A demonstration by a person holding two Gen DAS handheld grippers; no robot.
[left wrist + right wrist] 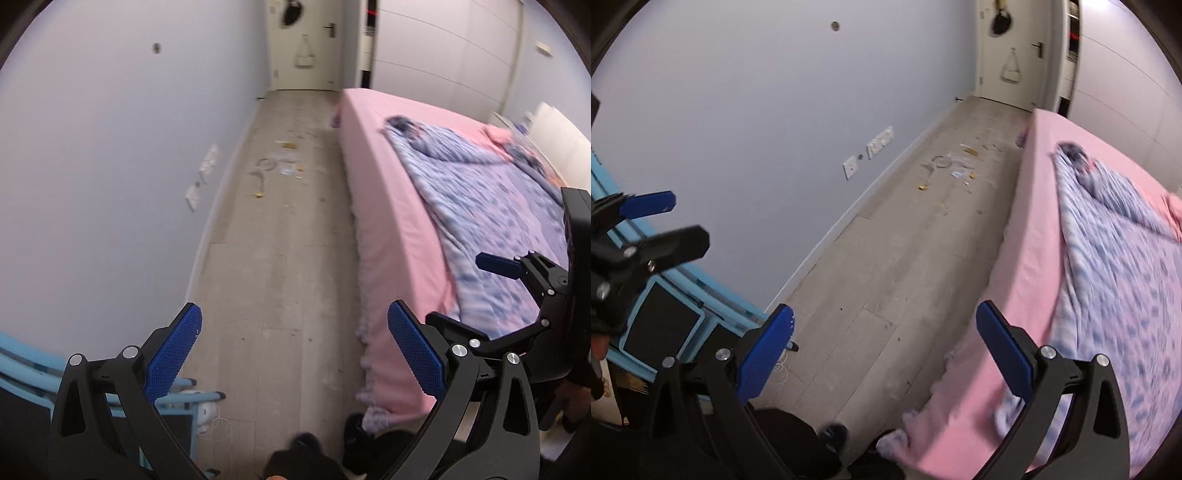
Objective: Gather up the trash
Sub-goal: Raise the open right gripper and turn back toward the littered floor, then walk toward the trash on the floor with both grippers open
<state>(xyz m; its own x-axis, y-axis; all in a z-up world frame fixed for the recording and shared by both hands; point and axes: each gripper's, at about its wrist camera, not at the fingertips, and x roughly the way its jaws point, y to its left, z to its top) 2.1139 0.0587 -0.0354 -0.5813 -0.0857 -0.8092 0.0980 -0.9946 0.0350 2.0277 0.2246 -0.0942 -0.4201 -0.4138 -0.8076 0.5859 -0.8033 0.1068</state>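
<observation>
Trash lies scattered on the grey floor far ahead, between the wall and the bed: clear wrappers (286, 169) (958, 172), a grey cord loop (264, 165) (940, 162), a yellow scrap (258, 194) (922, 187) and small crumbs. My left gripper (295, 332) is open and empty, held high above the near floor. My right gripper (886, 332) is open and empty too, over the floor by the bed's corner. The right gripper also shows in the left wrist view (495, 266). The left gripper shows at the left of the right wrist view (646, 206).
A bed with a pink sheet (388, 229) (1027, 266) and a blue patterned quilt (509, 206) (1119, 258) fills the right. A blue-framed stand (22, 373) (676, 295) stands against the left wall. A cream door (306, 40) (1012, 48) closes the far end. Dark slippers (354, 432) (833, 434) are near my feet.
</observation>
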